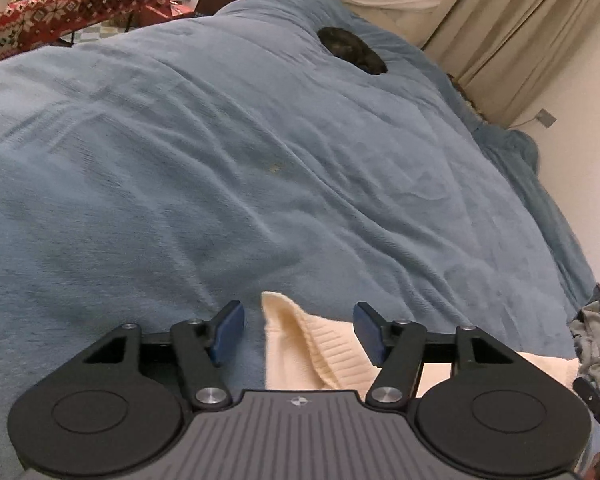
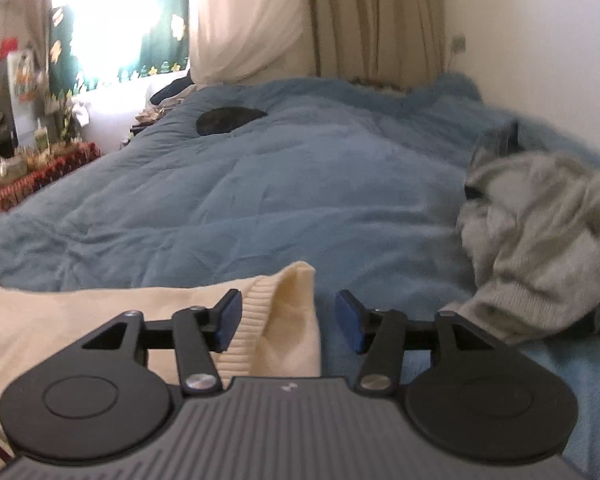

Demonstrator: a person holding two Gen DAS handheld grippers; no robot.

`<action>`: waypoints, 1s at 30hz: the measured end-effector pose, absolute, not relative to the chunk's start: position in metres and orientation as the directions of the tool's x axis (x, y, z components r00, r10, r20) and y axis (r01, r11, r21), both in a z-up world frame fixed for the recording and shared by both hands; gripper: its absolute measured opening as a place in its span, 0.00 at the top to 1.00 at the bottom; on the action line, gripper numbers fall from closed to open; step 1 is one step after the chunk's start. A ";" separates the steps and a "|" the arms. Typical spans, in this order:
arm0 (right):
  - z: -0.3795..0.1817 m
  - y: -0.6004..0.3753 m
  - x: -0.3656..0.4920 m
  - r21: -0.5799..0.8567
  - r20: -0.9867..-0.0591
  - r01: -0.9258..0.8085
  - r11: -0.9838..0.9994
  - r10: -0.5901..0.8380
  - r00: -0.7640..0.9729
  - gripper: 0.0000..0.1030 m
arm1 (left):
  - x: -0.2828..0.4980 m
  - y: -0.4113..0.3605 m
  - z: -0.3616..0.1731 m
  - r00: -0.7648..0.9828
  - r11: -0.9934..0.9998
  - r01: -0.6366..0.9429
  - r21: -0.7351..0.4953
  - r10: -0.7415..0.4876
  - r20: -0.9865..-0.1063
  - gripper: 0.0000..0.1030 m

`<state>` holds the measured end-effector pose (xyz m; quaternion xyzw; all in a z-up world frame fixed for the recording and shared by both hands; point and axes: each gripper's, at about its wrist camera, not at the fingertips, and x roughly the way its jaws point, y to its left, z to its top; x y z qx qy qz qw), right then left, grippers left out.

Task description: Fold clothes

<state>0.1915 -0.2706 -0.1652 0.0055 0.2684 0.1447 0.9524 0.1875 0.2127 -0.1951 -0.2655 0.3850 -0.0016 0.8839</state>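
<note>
Left fingers: the left gripper [image 1: 299,330] stood with its blue pads [image 1: 229,330] well apart; a raised corner of the cream sweater [image 1: 300,344] lay between them, touched by neither pad as far as could be seen.
Right fingers: the right gripper [image 2: 288,320] was likewise spread; the sweater [image 2: 284,320] corner stood between its pads [image 2: 229,320], close to the left one, not clamped.
Blanket: the blue blanket [image 1: 260,160] covered the bed, rumpled, and carried all clothing.
Sweater: it lay flat on the near edge of the blanket, ribbed hem turned up at both corners.
Grey garment: the crumpled grey garment [image 2: 540,232] sat on the blanket, right of the right gripper and apart from the sweater; its edge [image 1: 596,340] showed in the left view.
Dark item: a dark item [image 1: 352,50] rested far up the blanket; type could not be told.
Curtain: a beige curtain [image 2: 376,16] hung beyond the bed.
Side table: a red patterned cloth [image 1: 60,12] with dishes stood left of the bed.
</note>
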 end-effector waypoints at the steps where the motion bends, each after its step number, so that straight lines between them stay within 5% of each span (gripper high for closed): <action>1: -0.166 -0.275 0.195 0.118 -0.512 -0.270 0.956 0.291 0.808 0.42 | 0.189 0.212 -0.197 0.706 0.856 -0.201 -0.476 -0.211 -0.677 0.42; 5: -0.168 -0.280 0.211 0.200 -0.519 -0.290 0.936 0.352 0.779 0.42 | 0.198 0.209 -0.204 0.701 0.857 -0.194 -0.478 -0.220 -0.679 0.51; 7: -0.170 -0.278 0.219 0.219 -0.528 -0.298 0.929 0.370 0.765 0.48 | 0.202 0.209 -0.207 0.697 0.857 -0.207 -0.472 -0.209 -0.685 0.67; 9: -0.172 -0.279 0.224 0.235 -0.537 -0.277 0.932 0.362 0.762 0.88 | 0.203 0.210 -0.208 0.701 0.851 -0.221 -0.477 -0.201 -0.684 0.89; 18: -0.141 -0.293 0.210 0.262 -0.426 -0.255 0.931 0.348 0.835 0.91 | 0.200 0.214 -0.168 0.809 0.815 -0.170 -0.554 -0.205 -0.551 0.90; 23: -0.121 -0.293 0.241 0.235 -0.391 -0.237 0.943 0.315 0.865 0.91 | 0.247 0.198 -0.144 0.831 0.881 -0.092 -0.465 -0.189 -0.523 0.90; 28: -0.150 -0.292 0.287 0.207 -0.503 -0.186 0.960 0.268 0.822 0.90 | 0.307 0.187 -0.179 0.747 0.888 -0.141 -0.438 -0.195 -0.636 0.90; 30: -0.162 -0.291 0.293 0.153 -0.531 -0.178 0.972 0.233 0.815 0.79 | 0.315 0.182 -0.194 0.702 0.907 -0.171 -0.386 -0.163 -0.693 0.86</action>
